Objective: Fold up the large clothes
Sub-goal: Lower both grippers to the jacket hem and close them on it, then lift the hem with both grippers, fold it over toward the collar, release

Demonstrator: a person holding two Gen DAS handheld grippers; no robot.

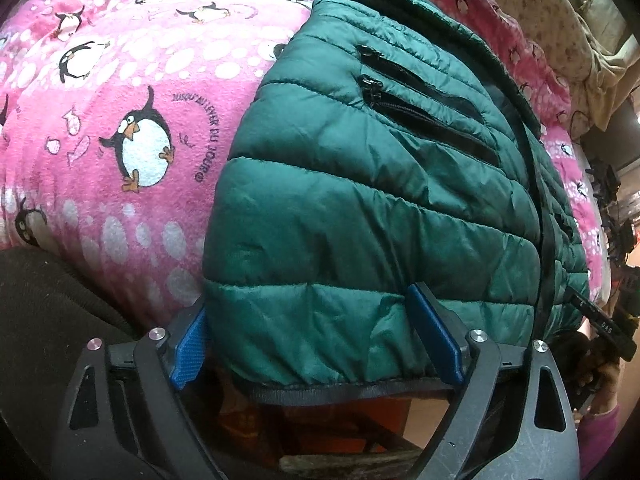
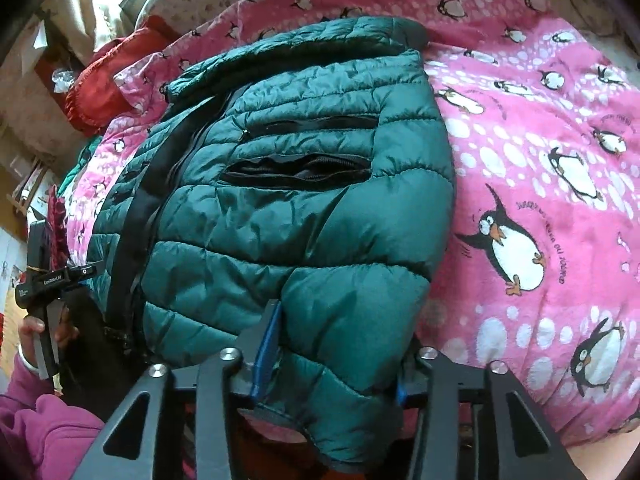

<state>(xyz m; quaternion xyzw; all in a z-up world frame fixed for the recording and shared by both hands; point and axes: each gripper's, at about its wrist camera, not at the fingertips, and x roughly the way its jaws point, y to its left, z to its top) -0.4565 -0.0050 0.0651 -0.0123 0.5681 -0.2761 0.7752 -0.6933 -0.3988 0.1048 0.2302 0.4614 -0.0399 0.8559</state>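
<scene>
Jacket count: one green puffy jacket (image 1: 360,200), lying on top of the pink blanket (image 1: 120,120) with its bottom edge hanging off the near side of the bed.
Pockets: two black zip pockets (image 2: 296,168) on the side facing up in the right wrist view, one above the other, both gaping open a little.
Zipper: one long black zipper strip (image 1: 536,184) running down the front of the jacket.
Jacket feel: shiny, crinkly cloth, sewn into fat soft rows, with a dark band (image 1: 344,394) along the bottom edge.
Blanket: one fuzzy pink blanket with white dots and lots of black and white penguins (image 2: 508,248) on it.
Red cloth: one bunched red cloth (image 2: 104,84) near the far corner of the bed, apart from the jacket.
Grippers: two.
Left gripper (image 1: 316,344): blue pads (image 1: 436,336) spread wide, one on each side of the jacket's bottom corner, not pinching it.
Right gripper (image 2: 328,356): blue pads (image 2: 268,344) squeezed on a fold of the jacket's bottom edge, with puffy cloth bulging out between them.
Edges: the jacket's side edge is rounded and sits inside the blanket.
Open room: lots of bare pink blanket beside the jacket on each outer side.
</scene>
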